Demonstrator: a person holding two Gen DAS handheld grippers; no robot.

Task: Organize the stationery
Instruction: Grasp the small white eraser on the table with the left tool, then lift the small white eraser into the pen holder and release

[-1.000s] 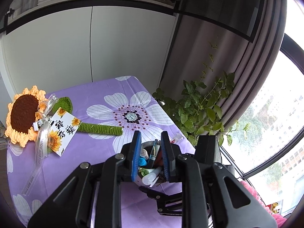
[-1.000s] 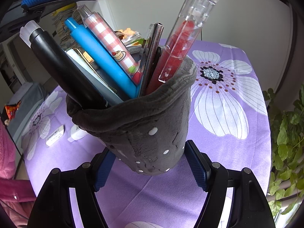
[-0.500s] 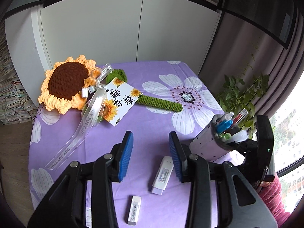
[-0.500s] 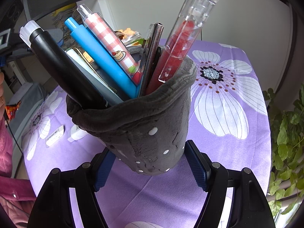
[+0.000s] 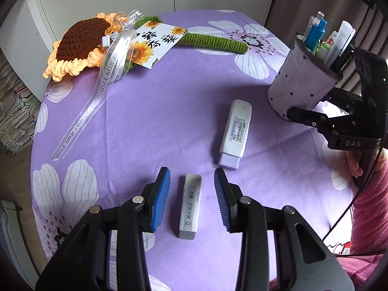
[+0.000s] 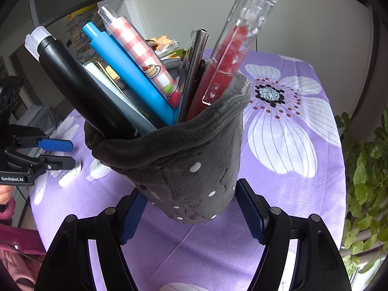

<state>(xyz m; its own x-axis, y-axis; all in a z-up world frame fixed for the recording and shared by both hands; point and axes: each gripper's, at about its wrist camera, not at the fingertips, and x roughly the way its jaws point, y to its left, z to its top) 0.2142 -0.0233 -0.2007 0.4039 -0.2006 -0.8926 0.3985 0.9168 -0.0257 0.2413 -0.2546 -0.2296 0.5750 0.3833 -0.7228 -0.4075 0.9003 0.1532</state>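
Left claw (image 5: 191,200): spread wide, astride eraser (image 5: 190,206); may nudge it askew. Right claw (image 6: 191,213): clamping tilted pen holder (image 6: 186,167); could spill.

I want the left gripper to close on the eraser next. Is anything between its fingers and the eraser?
Nothing visible is. The eraser lies lengthwise in the open left gripper, bare purple tablecloth on both sides. The white correction tape lies beyond the fingertips, outside the gap.

Home room, floral purple tablecloth (image 5: 150,121), crochet sunflower (image 5: 77,43), houseplant (image 6: 363,169), stacked books (image 5: 12,111)
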